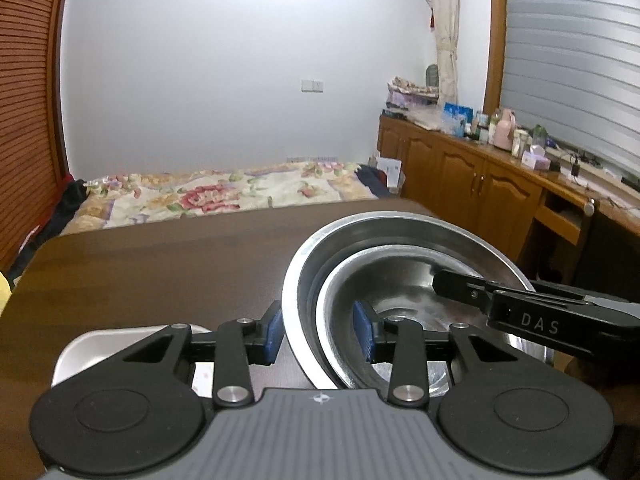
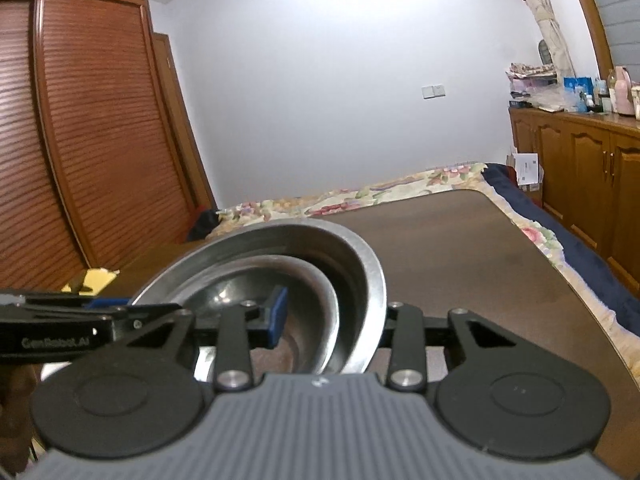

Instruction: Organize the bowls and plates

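The large steel bowl sits tilted above the dark brown table, with a smaller steel bowl nested inside it, offset toward the near side. Both grippers straddle the nested rims from opposite sides. The left gripper has one blue pad outside the large bowl's wall and one inside the small bowl; its jaws stand apart around both rims, and whether the pads press the metal cannot be told. The right gripper likewise brackets the rims (its outer pad is hidden behind the large bowl), so contact is unclear.

Step in hand, by judgement: handling the nested pair as a unit. The next move calls for an even two-sided grip and level carrying, since the inner bowl could slide.

Nearby: a flat metal tray lies just left of the left gripper, close to the bowls' path. A floral bedspread lies beyond the table.
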Demonstrator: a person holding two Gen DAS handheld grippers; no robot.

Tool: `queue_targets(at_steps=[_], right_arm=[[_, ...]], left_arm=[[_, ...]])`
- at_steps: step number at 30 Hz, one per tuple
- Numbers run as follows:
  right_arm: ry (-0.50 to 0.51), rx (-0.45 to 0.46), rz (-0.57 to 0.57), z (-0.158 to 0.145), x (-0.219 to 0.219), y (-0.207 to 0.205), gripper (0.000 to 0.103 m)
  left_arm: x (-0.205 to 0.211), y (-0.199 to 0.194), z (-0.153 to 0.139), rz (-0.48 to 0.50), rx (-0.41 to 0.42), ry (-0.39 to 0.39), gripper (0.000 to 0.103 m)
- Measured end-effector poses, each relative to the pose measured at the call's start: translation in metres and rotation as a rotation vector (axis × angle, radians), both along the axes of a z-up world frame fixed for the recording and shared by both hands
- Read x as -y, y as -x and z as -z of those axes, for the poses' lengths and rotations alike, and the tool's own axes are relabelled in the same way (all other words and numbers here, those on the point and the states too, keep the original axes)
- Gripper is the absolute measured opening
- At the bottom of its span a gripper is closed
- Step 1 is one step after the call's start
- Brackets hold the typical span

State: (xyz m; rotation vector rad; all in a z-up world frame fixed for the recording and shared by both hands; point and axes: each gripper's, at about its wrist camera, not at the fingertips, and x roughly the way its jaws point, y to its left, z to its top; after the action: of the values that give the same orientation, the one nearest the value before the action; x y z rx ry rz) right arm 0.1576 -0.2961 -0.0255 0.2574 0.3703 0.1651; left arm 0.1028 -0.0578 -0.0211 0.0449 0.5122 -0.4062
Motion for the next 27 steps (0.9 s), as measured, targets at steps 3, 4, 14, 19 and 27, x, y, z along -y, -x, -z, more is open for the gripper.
queue_targets(at_steps=[3, 4, 14, 19, 27], right_arm=[[-0.036, 0.004, -0.002, -0.009, 0.0, -0.002, 0.039], [-0.04, 0.009, -0.003, -0.012, 0.0, -0.003, 0.039], [-0.028, 0.045, -0.047, -0.045, -0.008, -0.001, 0.039], [-0.045, 0.029, -0.071, -0.046, -0.014, -0.004, 0.039], [-0.081, 0.004, -0.125, -0.045, -0.039, -0.011, 0.039]], left_arm=[[-0.003, 0.002, -0.012, -0.005, 0.013, 0.016, 0.039], [-0.004, 0.003, -0.016, -0.008, 0.019, 0.018, 0.039], [-0.019, 0.014, -0.043, -0.037, 0.044, 0.033, 0.039], [-0.031, 0.021, -0.048, -0.068, 0.053, 0.037, 0.039], [-0.063, 0.023, -0.048, -0.133, 0.041, 0.025, 0.039]])
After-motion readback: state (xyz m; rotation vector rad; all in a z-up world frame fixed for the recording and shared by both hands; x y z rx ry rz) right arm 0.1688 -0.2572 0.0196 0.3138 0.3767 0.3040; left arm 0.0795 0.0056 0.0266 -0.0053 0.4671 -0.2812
